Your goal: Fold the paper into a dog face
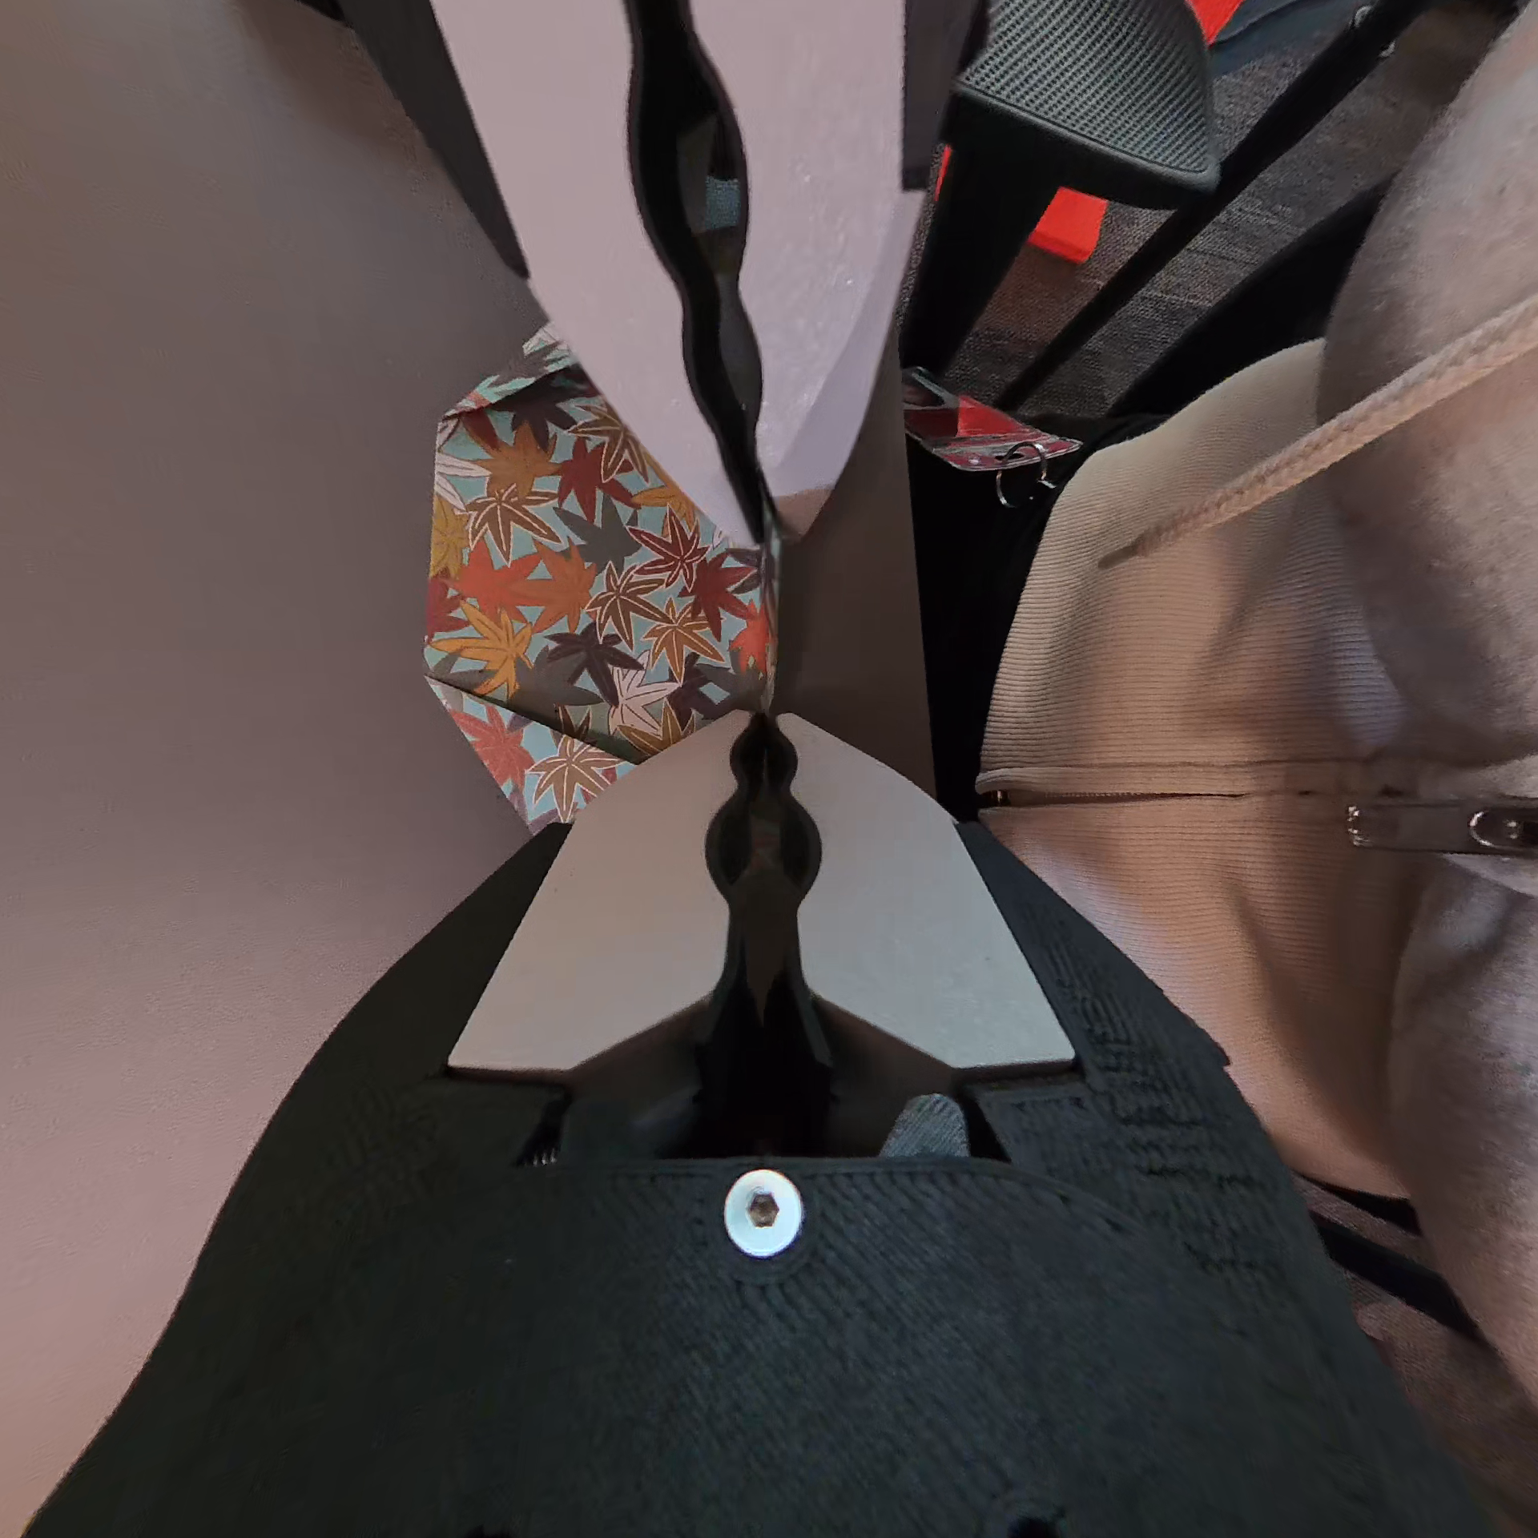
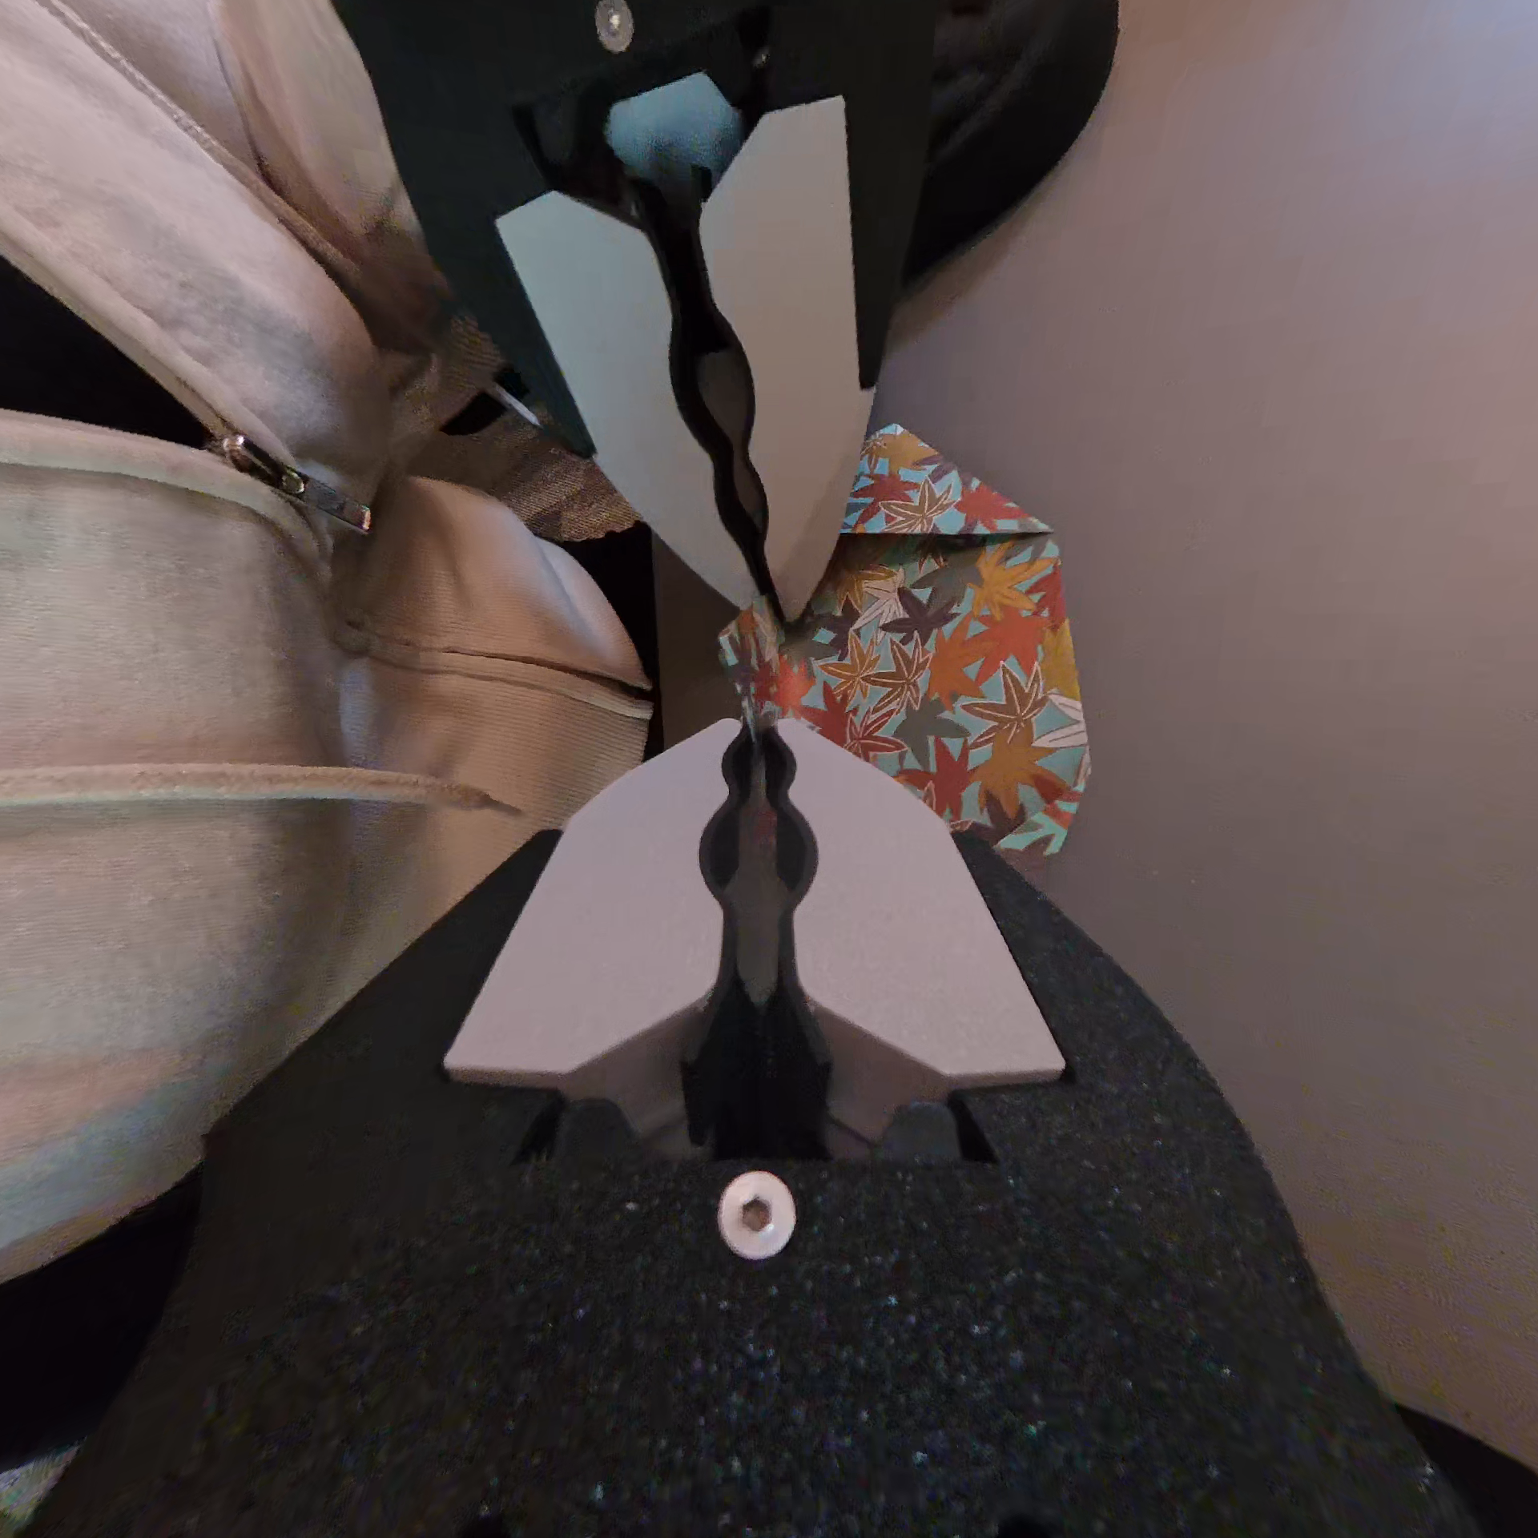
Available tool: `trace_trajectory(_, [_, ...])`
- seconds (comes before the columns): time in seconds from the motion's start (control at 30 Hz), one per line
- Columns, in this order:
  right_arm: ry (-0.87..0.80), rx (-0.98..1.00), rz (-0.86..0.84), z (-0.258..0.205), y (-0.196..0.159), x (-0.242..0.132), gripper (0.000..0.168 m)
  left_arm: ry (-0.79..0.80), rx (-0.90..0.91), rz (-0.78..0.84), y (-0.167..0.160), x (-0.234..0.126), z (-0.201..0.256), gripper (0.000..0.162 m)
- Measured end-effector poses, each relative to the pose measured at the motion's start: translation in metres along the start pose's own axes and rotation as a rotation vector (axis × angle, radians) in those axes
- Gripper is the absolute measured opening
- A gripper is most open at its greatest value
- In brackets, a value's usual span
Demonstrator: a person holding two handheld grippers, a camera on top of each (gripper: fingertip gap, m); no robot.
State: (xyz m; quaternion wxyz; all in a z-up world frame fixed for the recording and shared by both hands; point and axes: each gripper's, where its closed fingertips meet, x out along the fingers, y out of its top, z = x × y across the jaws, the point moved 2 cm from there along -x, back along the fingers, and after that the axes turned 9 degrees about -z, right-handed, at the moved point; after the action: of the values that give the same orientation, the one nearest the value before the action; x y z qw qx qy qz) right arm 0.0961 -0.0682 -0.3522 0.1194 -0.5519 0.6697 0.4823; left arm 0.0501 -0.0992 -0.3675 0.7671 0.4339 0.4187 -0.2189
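My left gripper is pinched shut on the near edge of the folded leaf-print paper; my right gripper clamps that same edge, tips facing; the paper spreads over bare table beyond my fingers, table edge beside them.

The paper was thin, matt and printed with leaves. The left tongs had smooth matt grey fingers in a black, ribbed plastic body, with a shiny metal screw. The desk looked smooth and matt. The jacket was soft ribbed cloth with a metal zip.
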Motion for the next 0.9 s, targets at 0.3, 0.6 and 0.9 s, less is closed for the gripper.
trace_trajectory(0.3, [-0.103,-0.165,0.046,-0.007,0.006,-0.001,0.014,-0.099,-0.017,-0.024,-0.001,0.001,0.004,0.0])
trace_trajectory(0.6, [-0.126,-0.184,0.108,-0.008,0.009,0.0,0.001,-0.089,-0.016,-0.005,0.001,0.0,0.004,0.008])
trace_trajectory(0.9, [-0.093,0.026,0.093,0.003,0.004,0.0,0.0,-0.034,-0.005,0.017,0.001,-0.002,0.001,0.014])
